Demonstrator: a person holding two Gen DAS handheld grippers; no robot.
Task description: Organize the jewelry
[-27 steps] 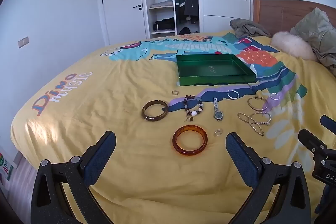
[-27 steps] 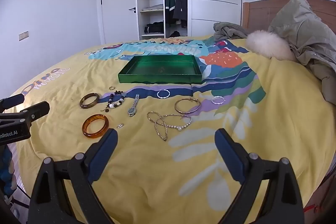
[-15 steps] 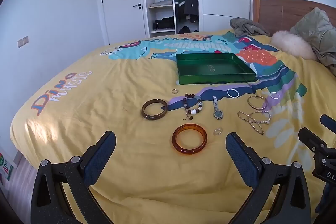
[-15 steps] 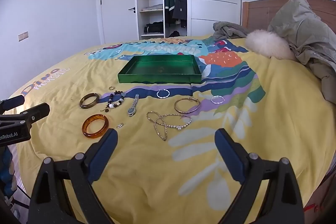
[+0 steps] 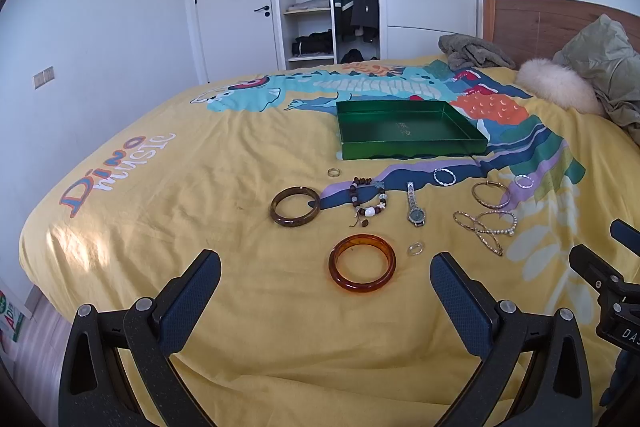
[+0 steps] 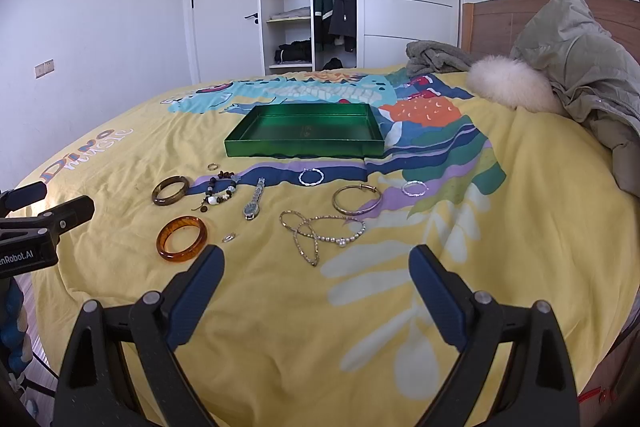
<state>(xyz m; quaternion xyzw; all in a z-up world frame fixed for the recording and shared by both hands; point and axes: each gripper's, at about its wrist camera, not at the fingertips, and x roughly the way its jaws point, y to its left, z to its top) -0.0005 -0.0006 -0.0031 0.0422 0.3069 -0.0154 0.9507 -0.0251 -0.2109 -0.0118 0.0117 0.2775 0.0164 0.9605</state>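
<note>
Hovering tilted down over bedspread (image 5: 240, 307) | left hand-held gripper (image 5: 326, 285) agape | right hand-held gripper (image 6: 316, 279) agape

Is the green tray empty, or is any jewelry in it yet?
Empty: the green tray shows only bare floor in both views; every piece lies outside on the bedspread.

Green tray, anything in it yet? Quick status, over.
Left gripper and right gripper open, holding nothing. Green tray holds no jewelry; orange bangle, watch, other pieces lie on the bedspread. Nothing blocking.
</note>
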